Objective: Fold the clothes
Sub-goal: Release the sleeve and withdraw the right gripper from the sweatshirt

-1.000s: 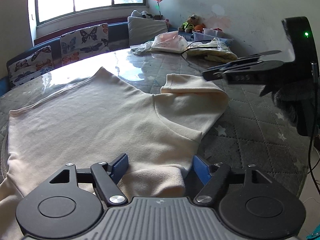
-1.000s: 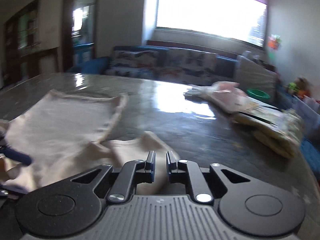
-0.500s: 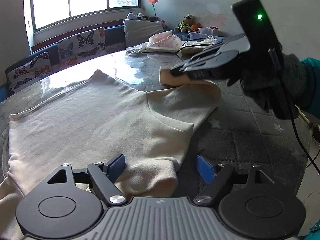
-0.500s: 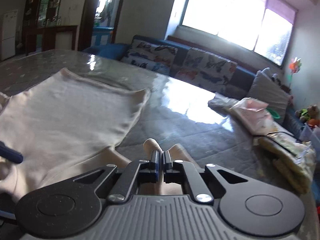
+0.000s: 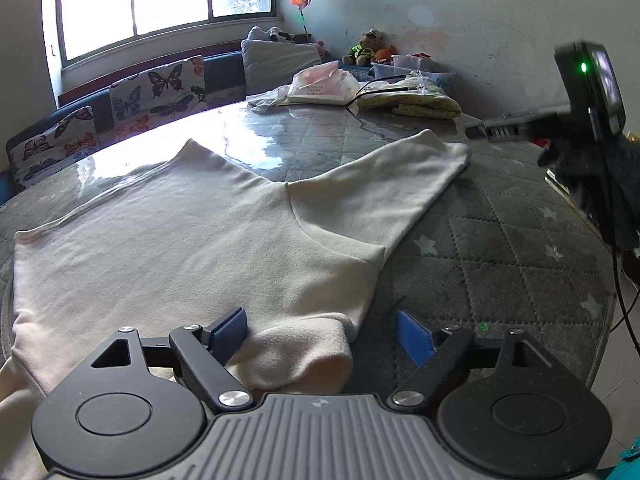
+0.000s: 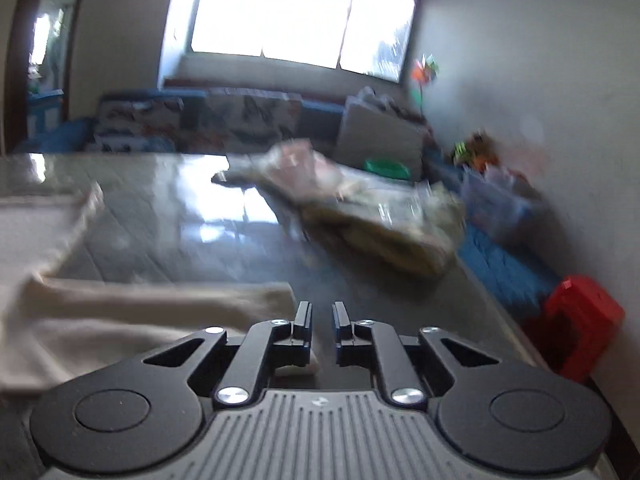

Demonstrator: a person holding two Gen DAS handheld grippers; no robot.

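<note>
Cream sweatshirt (image 5: 192, 240) lies flat on the quilted table (image 5: 520, 264), one sleeve (image 5: 384, 184) stretched out from the body and the other sleeve's cuff (image 5: 296, 356) bunched at the sweatshirt's near edge. Left gripper (image 5: 320, 334) is spread wide around that cuff without pinching it; right gripper (image 6: 322, 322) sits slightly parted and empty just past the stretched sleeve's end. Risk: closing on the thick bunch may catch several layers and drag the body askew.

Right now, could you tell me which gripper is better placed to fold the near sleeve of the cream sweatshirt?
Left. The left gripper is open with the cream sweatshirt's near sleeve cuff between its fingers. The right gripper is off the fabric, beside the far sleeve.
</note>
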